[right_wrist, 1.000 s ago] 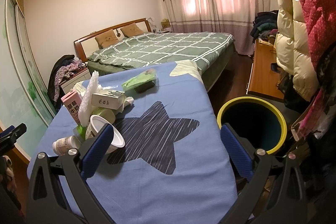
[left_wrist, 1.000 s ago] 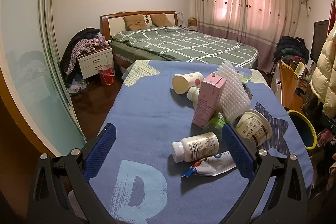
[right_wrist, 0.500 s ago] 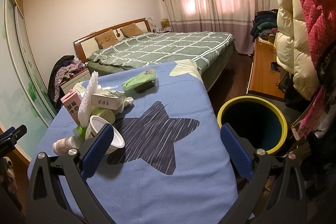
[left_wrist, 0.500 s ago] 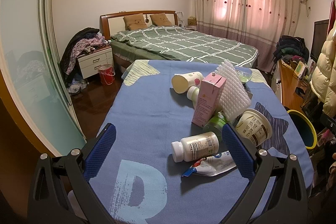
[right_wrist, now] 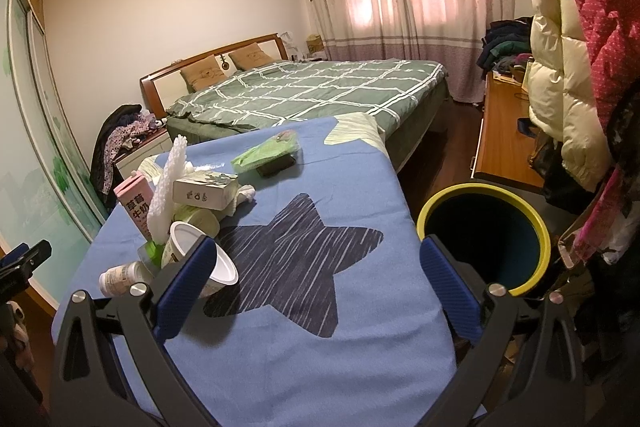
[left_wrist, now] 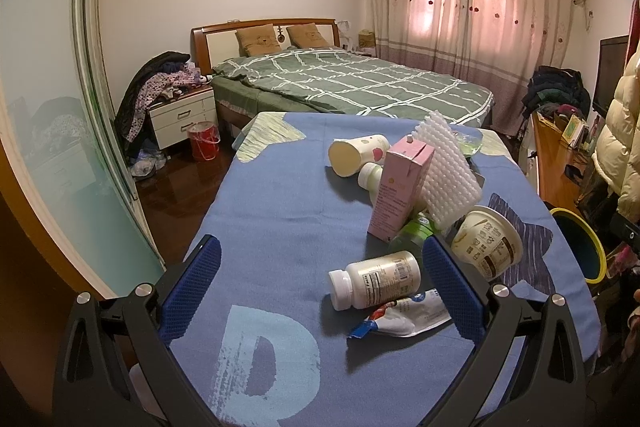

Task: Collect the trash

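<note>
Trash lies piled on a blue-clothed table: a white pill bottle on its side, a crumpled wrapper, a yogurt tub, a pink milk carton, a white foam sheet and a paper cup. My left gripper is open above the near table edge, the pill bottle between its fingers' lines. My right gripper is open and empty over the star print. The yogurt tub sits by its left finger. A yellow-rimmed bin stands right of the table.
A white box, a green bag and a dark phone lie further back on the table. A bed stands beyond it, a wooden desk and hanging coats to the right.
</note>
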### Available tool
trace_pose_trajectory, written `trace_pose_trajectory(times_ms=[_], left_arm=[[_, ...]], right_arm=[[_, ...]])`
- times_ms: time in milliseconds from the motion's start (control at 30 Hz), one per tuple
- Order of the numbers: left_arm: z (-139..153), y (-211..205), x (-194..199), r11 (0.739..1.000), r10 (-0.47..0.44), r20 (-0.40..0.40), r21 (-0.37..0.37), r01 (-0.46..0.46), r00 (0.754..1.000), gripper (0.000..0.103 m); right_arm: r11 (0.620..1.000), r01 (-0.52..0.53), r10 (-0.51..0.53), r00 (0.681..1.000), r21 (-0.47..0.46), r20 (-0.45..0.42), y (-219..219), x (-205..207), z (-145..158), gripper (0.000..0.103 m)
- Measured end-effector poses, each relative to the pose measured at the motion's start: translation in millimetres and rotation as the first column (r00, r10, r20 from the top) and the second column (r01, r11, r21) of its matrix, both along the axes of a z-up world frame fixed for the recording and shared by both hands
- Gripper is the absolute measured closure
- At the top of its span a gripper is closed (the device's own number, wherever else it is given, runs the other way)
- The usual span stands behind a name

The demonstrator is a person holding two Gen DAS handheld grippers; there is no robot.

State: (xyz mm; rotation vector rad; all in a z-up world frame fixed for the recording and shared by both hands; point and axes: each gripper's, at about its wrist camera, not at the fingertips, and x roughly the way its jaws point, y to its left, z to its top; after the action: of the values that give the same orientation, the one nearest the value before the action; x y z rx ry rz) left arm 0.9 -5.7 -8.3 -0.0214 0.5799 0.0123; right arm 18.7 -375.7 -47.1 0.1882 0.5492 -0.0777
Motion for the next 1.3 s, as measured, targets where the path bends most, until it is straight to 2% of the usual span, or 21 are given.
trace_pose_trajectory(times_ms=[267, 400, 467, 533, 767, 900, 967, 1033, 1200, 1300], left_arm=[[-15, 11, 13, 1.0, 0.029, 0.02, -0.01, -0.028, 0.999, 0.004], [-12, 15, 17, 0.998, 0.035, 0.065, -0.047, -0.032, 0.997, 0.004], [-14, 18, 22, 0.996, 0.035, 0.051, -0.082, -0.03, 0.998, 0.004], [-19, 19, 29, 0.991, 0.03, -0.003, -0.131, -0.03, 1.0, 0.004], [-30, 21, 41, 0.996, 0.025, -0.077, -0.079, -0.031, 0.997, 0.004], [-34, 21, 46, 0.999, 0.021, -0.066, -0.04, -0.024, 0.998, 0.004], [-36, 21, 48, 0.999, 0.016, -0.06, -0.031, -0.018, 0.998, 0.004], [-36, 21, 48, 0.999, 0.009, -0.068, -0.034, -0.011, 0.998, 0.004], [-39, 21, 53, 0.999, -0.004, -0.054, -0.036, 0.002, 0.999, 0.004], [-40, 21, 56, 0.999, -0.009, -0.05, -0.04, 0.007, 0.999, 0.004]], right_arm=[[0.999, -0.048, 0.048, 0.999, -0.01, -0.004, 22, 31, -3, 0.006], [0.995, -0.097, 0.097, 0.995, -0.006, -0.01, 42, 53, -7, 0.006], [0.992, -0.128, 0.128, 0.992, -0.01, -0.015, 56, 65, -8, 0.006], [0.987, -0.159, 0.159, 0.987, -0.009, -0.018, 67, 75, -9, 0.006], [0.967, -0.254, 0.253, 0.967, -0.027, -0.018, 106, 108, -8, 0.006], [0.953, -0.299, 0.298, 0.954, -0.042, -0.035, 126, 125, -13, 0.009], [0.949, -0.314, 0.312, 0.949, -0.042, -0.054, 134, 134, -17, 0.024], [0.944, -0.327, 0.324, 0.943, -0.037, -0.077, 140, 143, -23, 0.033], [0.939, -0.342, 0.337, 0.935, -0.028, -0.114, 147, 157, -34, 0.049], [0.935, -0.355, 0.351, 0.928, -0.01, -0.122, 149, 163, -37, 0.07]])
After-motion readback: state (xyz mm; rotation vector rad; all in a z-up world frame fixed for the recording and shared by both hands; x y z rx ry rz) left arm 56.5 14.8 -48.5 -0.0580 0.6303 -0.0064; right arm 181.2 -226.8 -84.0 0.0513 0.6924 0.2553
